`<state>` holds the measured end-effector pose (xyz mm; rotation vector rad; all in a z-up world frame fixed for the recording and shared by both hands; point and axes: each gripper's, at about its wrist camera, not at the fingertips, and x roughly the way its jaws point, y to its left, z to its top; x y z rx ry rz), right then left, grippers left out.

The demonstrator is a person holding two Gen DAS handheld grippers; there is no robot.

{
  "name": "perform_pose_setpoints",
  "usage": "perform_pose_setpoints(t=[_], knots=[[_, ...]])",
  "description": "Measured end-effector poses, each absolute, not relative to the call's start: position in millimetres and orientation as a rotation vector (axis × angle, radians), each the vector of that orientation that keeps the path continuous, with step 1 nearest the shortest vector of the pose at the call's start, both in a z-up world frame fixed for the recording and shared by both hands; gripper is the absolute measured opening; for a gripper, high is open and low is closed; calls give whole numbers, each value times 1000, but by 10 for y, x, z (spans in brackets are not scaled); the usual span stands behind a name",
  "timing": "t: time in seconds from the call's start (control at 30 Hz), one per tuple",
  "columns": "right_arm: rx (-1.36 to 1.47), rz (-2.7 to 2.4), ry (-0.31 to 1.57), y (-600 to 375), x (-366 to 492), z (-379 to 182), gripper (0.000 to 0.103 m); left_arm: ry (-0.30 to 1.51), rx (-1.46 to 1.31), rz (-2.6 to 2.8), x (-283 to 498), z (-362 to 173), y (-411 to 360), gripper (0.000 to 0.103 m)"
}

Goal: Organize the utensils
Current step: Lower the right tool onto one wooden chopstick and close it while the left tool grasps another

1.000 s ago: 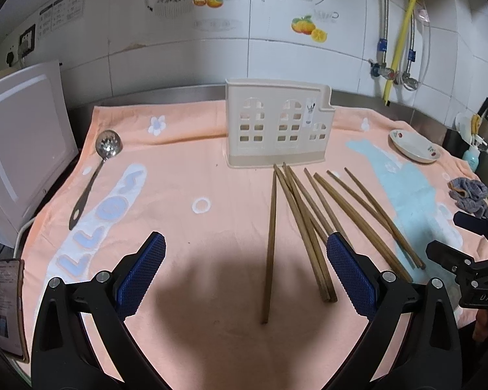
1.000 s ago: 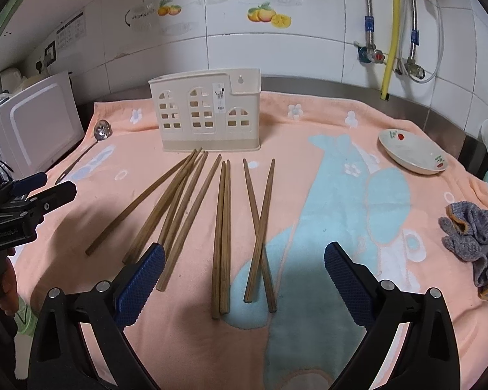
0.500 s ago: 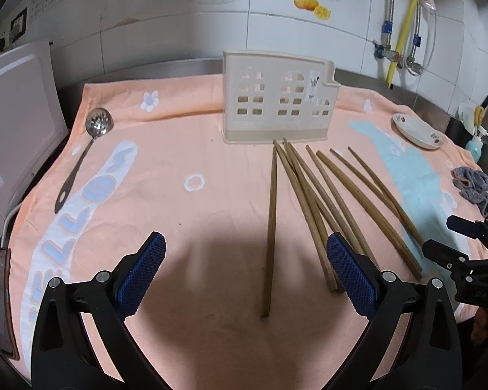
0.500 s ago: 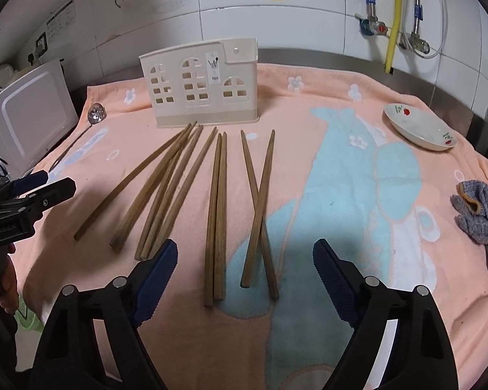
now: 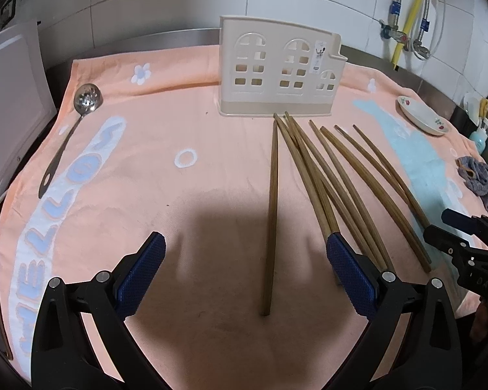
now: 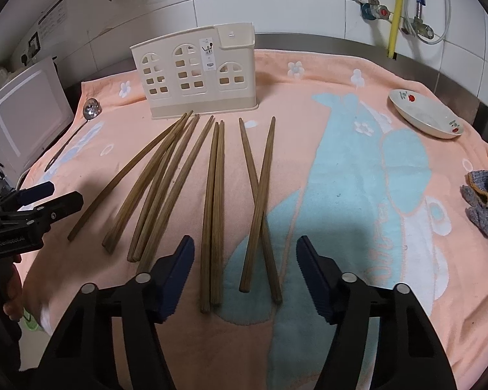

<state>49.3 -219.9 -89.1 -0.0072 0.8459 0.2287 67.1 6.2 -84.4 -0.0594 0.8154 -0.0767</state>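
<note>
Towel (image 6: 357,195): peach with a pale blue figure and white flowers, spread over a steel counter against a white tiled wall; it bears everything listed below.

Utensil holder (image 6: 195,78): cream plastic with window-shaped cut-outs, upright at the towel's far side; taken here as the landmark.

Chopsticks (image 6: 216,201): long wooden sticks lying flat in front of the holder, thin tips toward its base, thick ends toward the cameras. They fan outward from the holder; long axes run from holder toward the viewer. One pair crosses; the pair beside it lies parallel and touching.

Slotted spoon (image 5: 70,130): metal, left of the holder, bowl at the far end.

Dish (image 6: 426,113): white, flowered, right of the holder.

Cloth (image 6: 484,208): grey, crumpled, further right and nearer.

Left gripper (image 5: 244,273): fingers wide, one chopstick's end lying between them, untouched.

Right gripper (image 6: 244,273): jaws closing, two pairs' thick ends between them, pads not touching.
</note>
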Motion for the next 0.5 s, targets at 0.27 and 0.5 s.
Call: perform_pose_setpoints(t=[0.27, 0.5], knots=[[10, 229, 861, -2207, 538, -927, 40, 824, -71, -93, 712, -863, 67, 97], [3, 235, 873, -2170, 553, -957, 32, 831, -89, -137, 742, -892, 55, 84]])
